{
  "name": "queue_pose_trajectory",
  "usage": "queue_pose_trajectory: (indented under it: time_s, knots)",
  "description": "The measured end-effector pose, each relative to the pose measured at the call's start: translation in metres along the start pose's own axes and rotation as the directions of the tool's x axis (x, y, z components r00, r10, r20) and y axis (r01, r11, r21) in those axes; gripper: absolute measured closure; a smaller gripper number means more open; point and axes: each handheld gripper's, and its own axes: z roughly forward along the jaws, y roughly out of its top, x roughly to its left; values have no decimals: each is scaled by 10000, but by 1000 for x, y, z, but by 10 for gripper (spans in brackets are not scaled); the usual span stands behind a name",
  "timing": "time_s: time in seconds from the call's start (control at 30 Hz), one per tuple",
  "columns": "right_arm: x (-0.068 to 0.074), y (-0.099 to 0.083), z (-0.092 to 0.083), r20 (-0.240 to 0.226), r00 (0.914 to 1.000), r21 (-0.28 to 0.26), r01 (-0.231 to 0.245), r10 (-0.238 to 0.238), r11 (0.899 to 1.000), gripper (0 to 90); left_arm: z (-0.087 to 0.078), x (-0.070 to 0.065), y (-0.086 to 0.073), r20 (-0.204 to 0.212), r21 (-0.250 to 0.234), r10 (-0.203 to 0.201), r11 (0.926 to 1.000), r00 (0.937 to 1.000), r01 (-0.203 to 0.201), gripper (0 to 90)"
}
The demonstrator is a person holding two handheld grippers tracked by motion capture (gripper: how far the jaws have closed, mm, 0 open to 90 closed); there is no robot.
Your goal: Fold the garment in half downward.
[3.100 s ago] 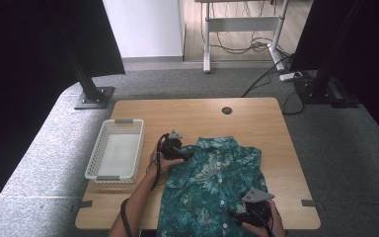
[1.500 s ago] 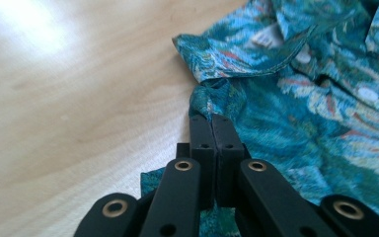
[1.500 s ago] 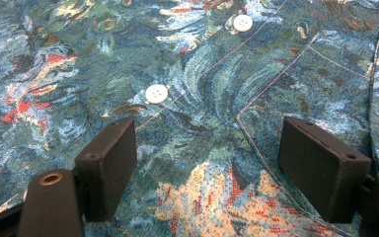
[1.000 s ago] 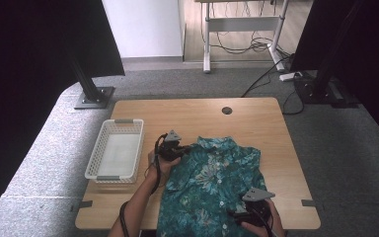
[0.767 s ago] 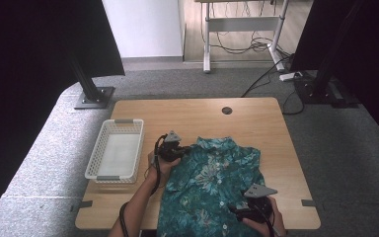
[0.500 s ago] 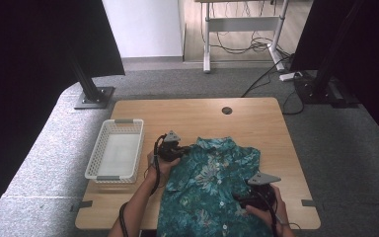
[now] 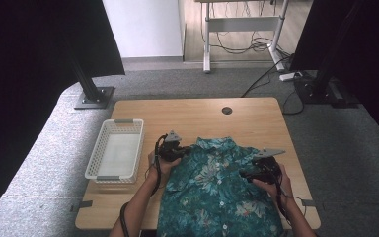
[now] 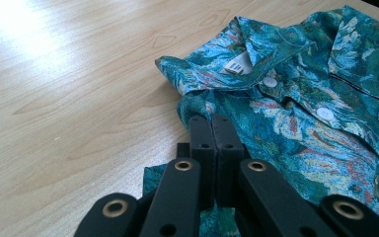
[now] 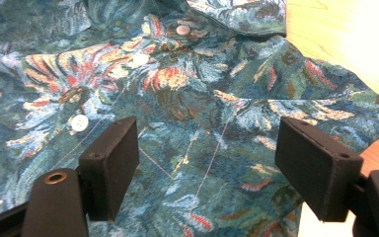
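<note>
Wide-apart gripper point(image 9: 205, 173) over floral shirt point(image 9: 177, 84)

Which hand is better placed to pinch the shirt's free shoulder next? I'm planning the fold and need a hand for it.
The right. Its tool hangs open over the teal floral button-up shirt with cloth between the jaws but not clamped. The left tool is shut on the shirt's other shoulder, pinning it to the light wooden table.

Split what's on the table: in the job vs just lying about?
In the job:
- teal floral shirt
- left gripper, shut on the shirt's shoulder edge
- right gripper, open above the shirt

Lying about:
- white mesh basket
- cable grommet in the wooden table
</note>
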Motion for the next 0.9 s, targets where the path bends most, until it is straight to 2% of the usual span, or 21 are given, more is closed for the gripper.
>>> queue_pose_trajectory:
  time_s: [0.27, 0.5, 0.73, 0.9]
  knots:
    - [-11, 7, 10, 221, 9997, 120, -69, 66, 9999, 247, 4, -3, 2, -35, 76, 27, 10000, 10000, -27, 890]
    - [-29, 18, 24, 427, 9990, 322, -171, 157, 9993, 250, 6, -2, 1, -103, 200, 35, 9998, 9999, -33, 890]
    - [-47, 27, 28, 448, 9981, 320, -445, 431, 9985, 255, 4, -2, 2, -232, 265, 27, 9996, 9997, -21, 890]
    - [-58, 30, 33, 674, 9960, 422, -611, 582, 9972, 255, 6, -4, 4, -289, 333, 50, 9994, 9996, -40, 889]
